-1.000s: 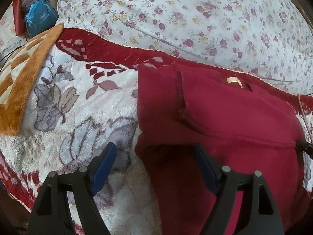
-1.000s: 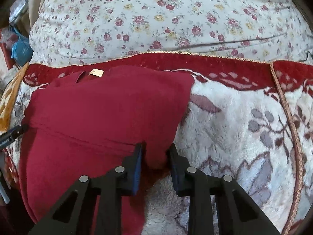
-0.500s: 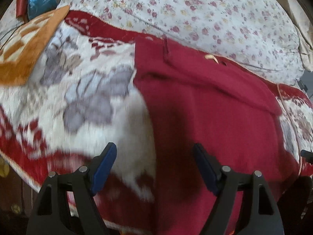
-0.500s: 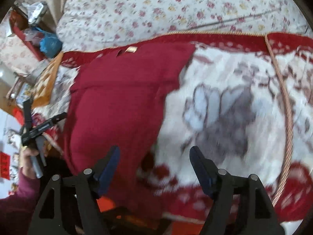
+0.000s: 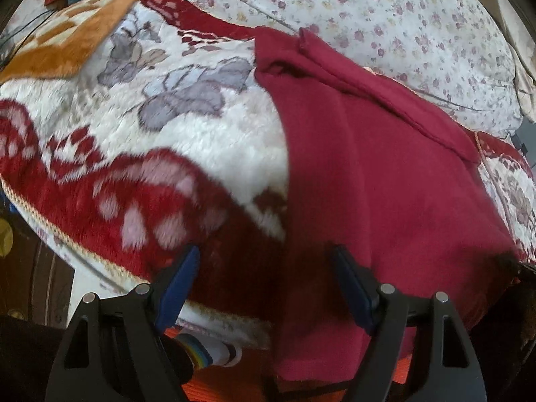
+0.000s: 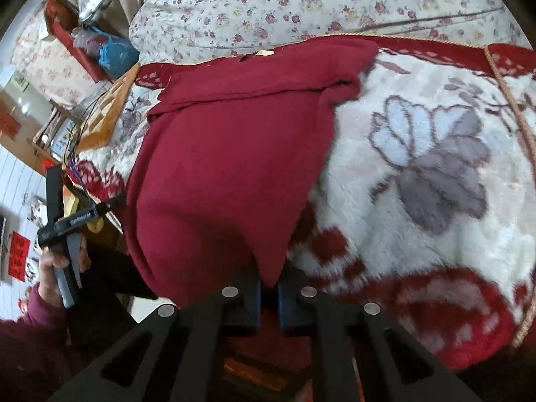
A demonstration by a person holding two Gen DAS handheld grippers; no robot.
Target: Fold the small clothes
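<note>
Between right tongs (image 6: pixel 268 296), soft maroon knit garment (image 6: pixel 227 154) over plush blanket (image 6: pixel 435 167).

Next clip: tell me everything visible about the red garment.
The red garment is soft, plain dark-red knit with a small tan label at its far edge and a folded-over band across the top. It lies on the flowered blanket, its near end hanging over the bed edge. The right tool pinches its near corner; the left tool is open beside it.
</note>
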